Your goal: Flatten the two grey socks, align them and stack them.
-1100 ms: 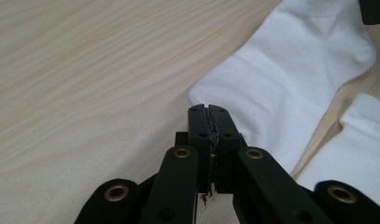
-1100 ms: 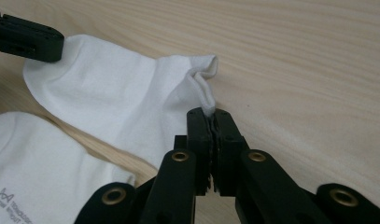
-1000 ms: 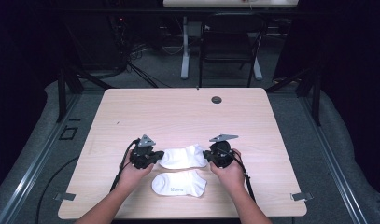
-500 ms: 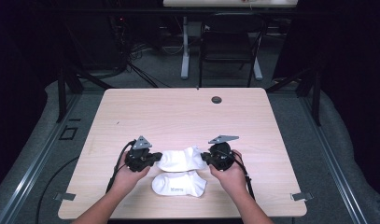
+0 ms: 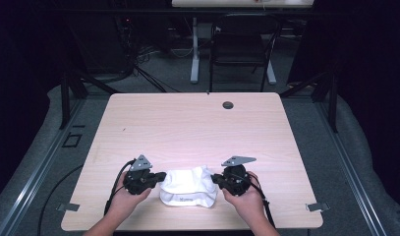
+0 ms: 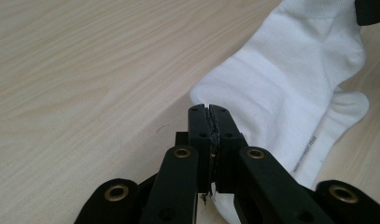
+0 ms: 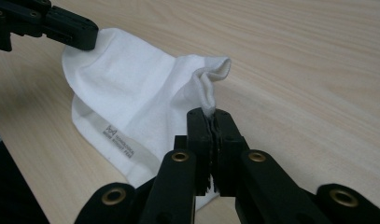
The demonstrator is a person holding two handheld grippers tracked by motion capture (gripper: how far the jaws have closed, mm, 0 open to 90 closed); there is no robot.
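A white sock [image 5: 187, 179] hangs stretched between my two grippers near the table's front edge. It lies over a second white sock [image 5: 186, 200], whose printed edge peeks out below. My left gripper [image 5: 160, 176] is shut on the upper sock's left end, and a sliver of fabric shows between its jaws [image 6: 210, 112]. My right gripper [image 5: 215, 178] is shut on the bunched right end [image 7: 209, 115]. In the right gripper view the upper sock [image 7: 131, 88] spreads away toward the left gripper [image 7: 61, 25], with the printed lower sock [image 7: 117, 140] under it.
The pale wooden table [image 5: 187, 128] has a dark round grommet [image 5: 228, 104] near its far edge. A black chair [image 5: 242, 49] and a white table leg [image 5: 194, 49] stand on the floor beyond. Cables [image 5: 114, 189] trail from the grippers over the front edge.
Both grippers drew toward the table's front edge with the upper sock between them. That sock now covers most of the lower one instead of lying behind it.
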